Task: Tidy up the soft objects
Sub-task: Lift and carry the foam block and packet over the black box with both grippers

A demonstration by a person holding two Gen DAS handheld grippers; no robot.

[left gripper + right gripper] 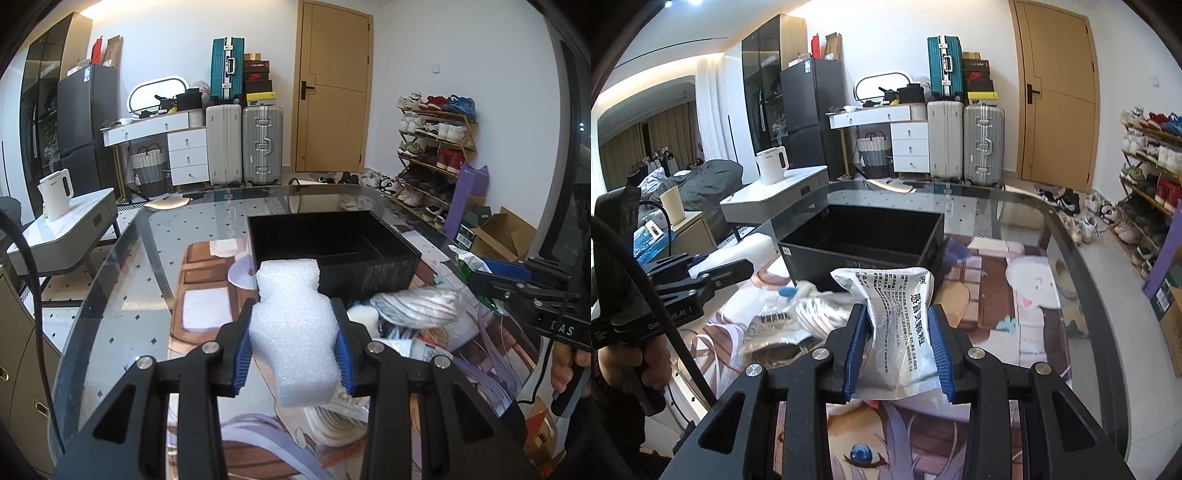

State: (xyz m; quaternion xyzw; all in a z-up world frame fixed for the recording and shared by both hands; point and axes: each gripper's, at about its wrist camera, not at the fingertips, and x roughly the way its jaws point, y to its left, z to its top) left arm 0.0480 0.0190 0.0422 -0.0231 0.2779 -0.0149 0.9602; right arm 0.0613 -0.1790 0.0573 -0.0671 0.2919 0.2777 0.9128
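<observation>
The left gripper pinches a white foam block and the right gripper pinches a silver sachet, both raised above the desk, probably for dropping into the black box.

Glass table has an anime mat under the clutter; black box sits at 12 o'clock, silver packets piled toward 9.

The foam piece is white and the box is black. The pouch is silver with dark print, and the gripper pads are blue.
</observation>
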